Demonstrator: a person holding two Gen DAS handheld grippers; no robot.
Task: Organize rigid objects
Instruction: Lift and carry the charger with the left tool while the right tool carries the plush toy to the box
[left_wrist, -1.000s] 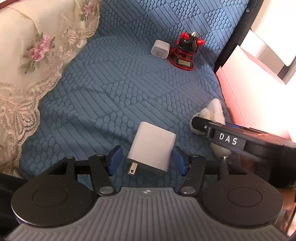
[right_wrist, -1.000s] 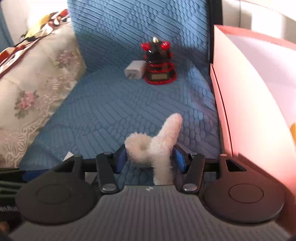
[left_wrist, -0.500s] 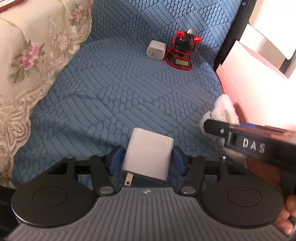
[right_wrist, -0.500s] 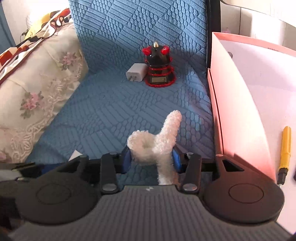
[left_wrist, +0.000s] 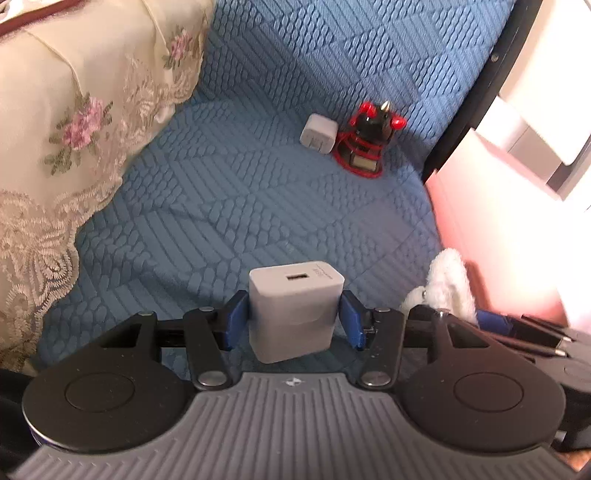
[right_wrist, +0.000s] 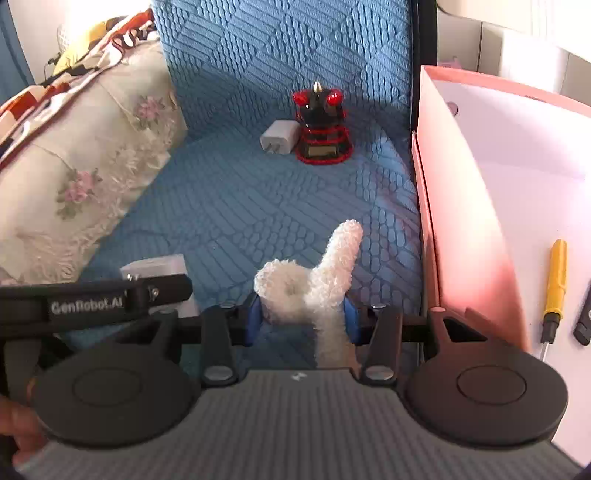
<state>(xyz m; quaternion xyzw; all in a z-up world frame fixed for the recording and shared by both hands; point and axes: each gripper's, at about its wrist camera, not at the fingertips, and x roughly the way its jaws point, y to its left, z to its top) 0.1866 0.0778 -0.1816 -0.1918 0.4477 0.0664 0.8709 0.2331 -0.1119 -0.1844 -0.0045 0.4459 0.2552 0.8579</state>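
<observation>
My left gripper (left_wrist: 294, 319) is shut on a white USB charger (left_wrist: 293, 310), lifted off the blue sofa seat (left_wrist: 229, 206) with its USB port facing up. My right gripper (right_wrist: 301, 317) is shut on a white fluffy plush piece (right_wrist: 314, 280), which also shows at the right of the left wrist view (left_wrist: 445, 284). A second white charger (right_wrist: 279, 137) and a black-and-red figure clock (right_wrist: 321, 125) stand at the back of the seat. The left gripper's arm and its charger show in the right wrist view (right_wrist: 162, 269).
A pink open box (right_wrist: 480, 206) stands right of the seat; inside lie a yellow screwdriver (right_wrist: 556, 284) and a dark object (right_wrist: 584, 321). A floral lace cushion (right_wrist: 81, 184) fills the left side. The sofa backrest (right_wrist: 288, 48) rises behind.
My left gripper closed on the white charger and lifted it, tipping it so its port faces up. My right gripper rose slightly with the plush piece held.
</observation>
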